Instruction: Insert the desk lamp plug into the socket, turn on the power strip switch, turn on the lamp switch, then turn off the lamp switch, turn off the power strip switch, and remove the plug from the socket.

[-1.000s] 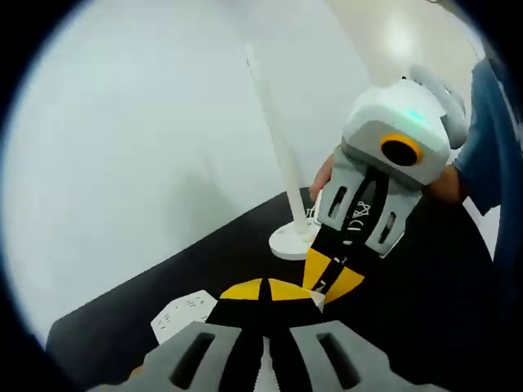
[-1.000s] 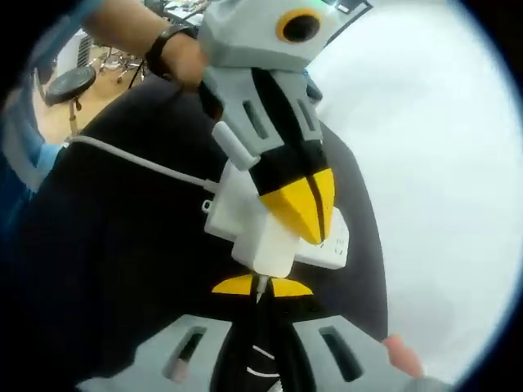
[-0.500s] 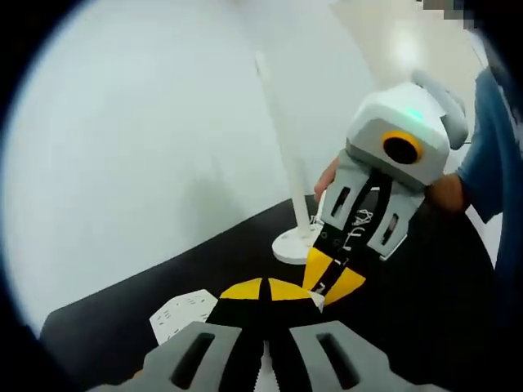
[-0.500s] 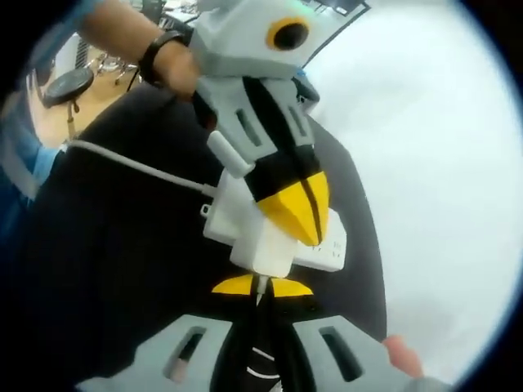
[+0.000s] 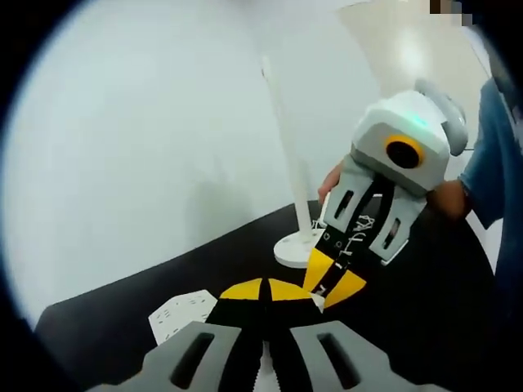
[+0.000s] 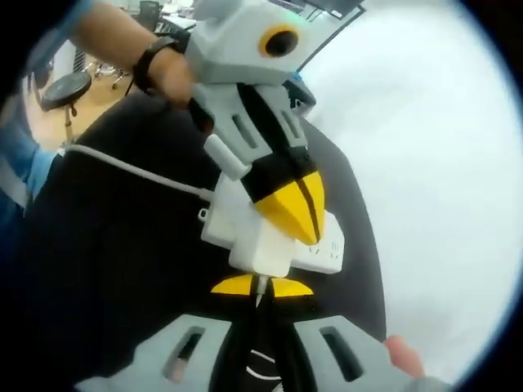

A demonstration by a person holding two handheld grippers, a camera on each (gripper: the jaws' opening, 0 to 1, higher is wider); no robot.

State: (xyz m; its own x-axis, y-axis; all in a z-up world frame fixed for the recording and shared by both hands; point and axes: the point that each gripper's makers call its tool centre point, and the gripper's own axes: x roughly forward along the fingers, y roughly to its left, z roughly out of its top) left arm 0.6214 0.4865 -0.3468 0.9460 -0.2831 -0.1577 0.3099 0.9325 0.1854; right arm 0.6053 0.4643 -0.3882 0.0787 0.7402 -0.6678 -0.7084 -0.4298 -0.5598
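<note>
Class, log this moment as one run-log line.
left tool: shut, on power strip | right tool: shut on plug | lamp: upright

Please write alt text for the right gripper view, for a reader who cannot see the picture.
The right gripper, jaws shut, holds a white plug at a white power strip on a black table. The left gripper, held by a hand with a wristwatch, presses its closed yellow tips on the strip. A white cable runs left from the strip.

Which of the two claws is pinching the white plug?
The right claw, the one at the bottom of the right gripper view: its yellow tips close on the plug. The left claw presses its tips down on the power strip.
</note>
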